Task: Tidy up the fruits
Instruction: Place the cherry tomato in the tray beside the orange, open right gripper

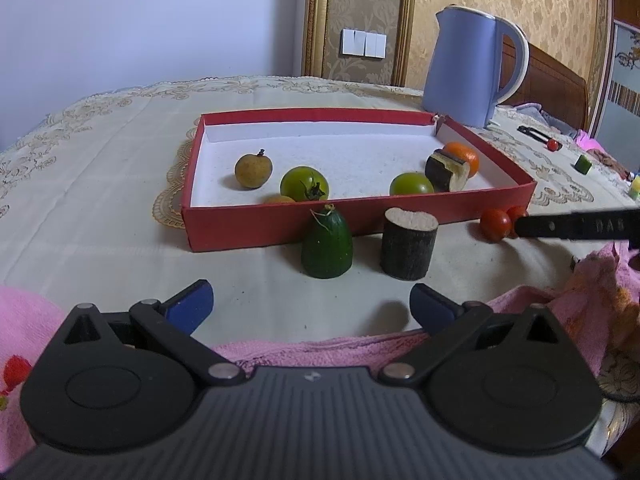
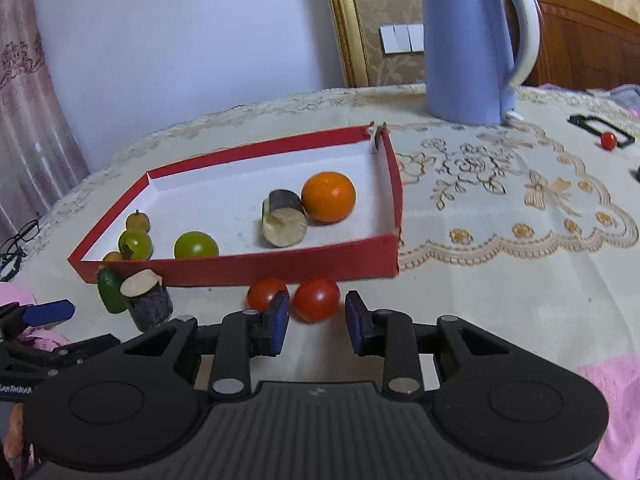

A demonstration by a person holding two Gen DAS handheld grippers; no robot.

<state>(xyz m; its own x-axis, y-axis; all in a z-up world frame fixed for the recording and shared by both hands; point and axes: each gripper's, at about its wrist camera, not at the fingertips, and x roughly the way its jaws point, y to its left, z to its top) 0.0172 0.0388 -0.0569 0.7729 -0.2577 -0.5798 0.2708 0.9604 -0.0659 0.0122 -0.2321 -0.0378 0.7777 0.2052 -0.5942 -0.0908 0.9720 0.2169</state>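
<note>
Red cherry tomato [image 2: 316,298] sits on the table against the red box [image 2: 280,266], just ahead of the right claw [image 2: 316,322], whose narrow jaws hold nothing. Closing off-centre could roll it into its twin [image 2: 265,293]. Left claw [image 1: 312,306] waits wide, empty.

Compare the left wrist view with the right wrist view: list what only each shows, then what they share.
Only the left wrist view: a small green block on the cloth at far right. Only the right wrist view: eyeglasses at the left edge and a pink curtain. Both: the red box, blue kettle, orange and red tomatoes outside the box.
</note>
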